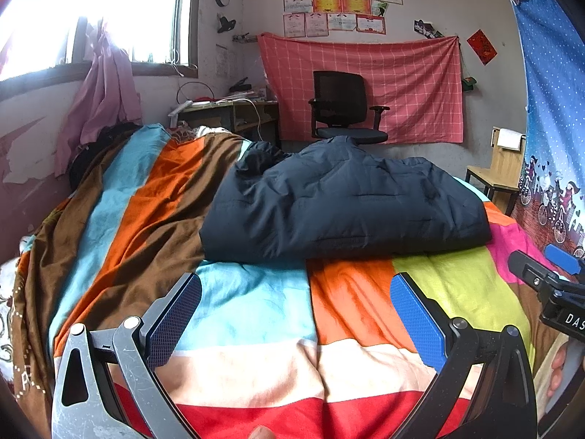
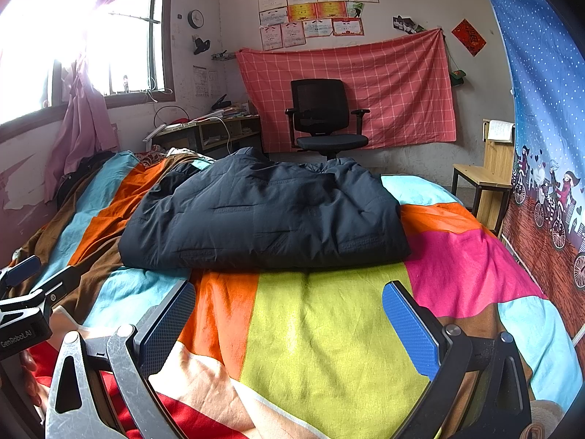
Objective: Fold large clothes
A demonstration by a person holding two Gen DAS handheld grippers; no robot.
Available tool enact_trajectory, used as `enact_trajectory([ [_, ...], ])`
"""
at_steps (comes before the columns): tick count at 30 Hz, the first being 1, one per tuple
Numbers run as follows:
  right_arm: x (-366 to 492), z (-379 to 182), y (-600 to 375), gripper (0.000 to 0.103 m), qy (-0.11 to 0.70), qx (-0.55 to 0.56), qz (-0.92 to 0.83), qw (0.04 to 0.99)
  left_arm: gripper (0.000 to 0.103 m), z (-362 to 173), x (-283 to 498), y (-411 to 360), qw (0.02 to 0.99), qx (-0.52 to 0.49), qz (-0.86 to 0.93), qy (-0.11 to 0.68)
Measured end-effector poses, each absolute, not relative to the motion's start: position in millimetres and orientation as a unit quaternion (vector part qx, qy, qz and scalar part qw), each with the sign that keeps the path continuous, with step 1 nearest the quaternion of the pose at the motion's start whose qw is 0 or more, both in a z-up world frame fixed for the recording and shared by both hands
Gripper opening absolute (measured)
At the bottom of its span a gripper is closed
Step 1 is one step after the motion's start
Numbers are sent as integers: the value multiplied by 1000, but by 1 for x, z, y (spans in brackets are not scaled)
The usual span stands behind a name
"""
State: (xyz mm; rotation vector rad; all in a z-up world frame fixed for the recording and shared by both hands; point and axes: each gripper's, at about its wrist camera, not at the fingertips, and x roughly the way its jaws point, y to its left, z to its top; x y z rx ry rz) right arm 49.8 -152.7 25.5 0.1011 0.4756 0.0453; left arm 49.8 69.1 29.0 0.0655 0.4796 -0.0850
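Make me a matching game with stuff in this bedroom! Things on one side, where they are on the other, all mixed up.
Things:
1. dark blue jacket
2. black office chair
3. round clock
4. wooden chair

Places:
A. on the wall near the window
B. lying on the striped bedspread
C. beside the blue curtain
D. in front of the pink checked cloth

Pairs: 1-B, 2-D, 3-A, 4-C

1. Bare bedspread [image 2: 329, 329] lies between both spread-jawed hand-held grippers and the folded dark jacket [image 2: 263, 216]: free approach.
2. Jacket bulk blocks the bed's middle.
3. Striped strip left of it [image 1: 120, 212] is free.
4. Printed curtain [image 2: 548, 168] crowds the right edge.
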Motion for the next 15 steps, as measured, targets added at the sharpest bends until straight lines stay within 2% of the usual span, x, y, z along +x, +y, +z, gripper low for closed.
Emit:
enact_trajectory([
  [15,50,25,-152,103,235,50,22,970,101,34,42,66,972,18,-51,230],
])
